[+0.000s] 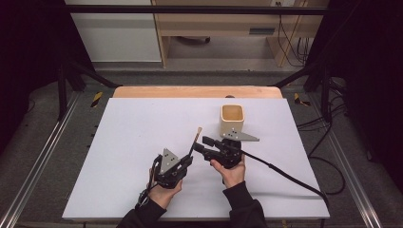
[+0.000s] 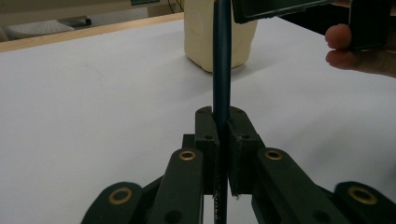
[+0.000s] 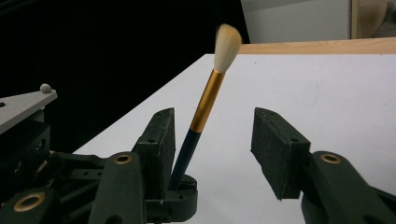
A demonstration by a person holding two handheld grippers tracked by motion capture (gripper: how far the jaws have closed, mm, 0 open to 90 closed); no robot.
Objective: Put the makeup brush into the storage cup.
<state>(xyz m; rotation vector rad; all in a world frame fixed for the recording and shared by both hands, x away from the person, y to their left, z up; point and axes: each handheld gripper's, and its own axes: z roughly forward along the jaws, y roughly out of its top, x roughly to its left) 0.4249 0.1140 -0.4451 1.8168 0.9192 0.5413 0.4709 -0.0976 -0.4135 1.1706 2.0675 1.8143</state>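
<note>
Brush (image 3: 205, 100) with gold ferrule, pale bristles, squarish cream cup (image 1: 232, 118)

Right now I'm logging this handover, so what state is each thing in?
Paintbrush: clamped by its dark handle, bristles up and dry-looking.
Left gripper: shut on the paintbrush handle.
Right gripper: open, fingers on either side of the handle, not yet pressing.
Cream cup: upright on the table, looks empty.

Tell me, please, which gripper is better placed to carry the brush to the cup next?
Probably the right gripper: it sits beside the cup, jaws open around the brush. The left gripper clamps the handle, farther off.
</note>
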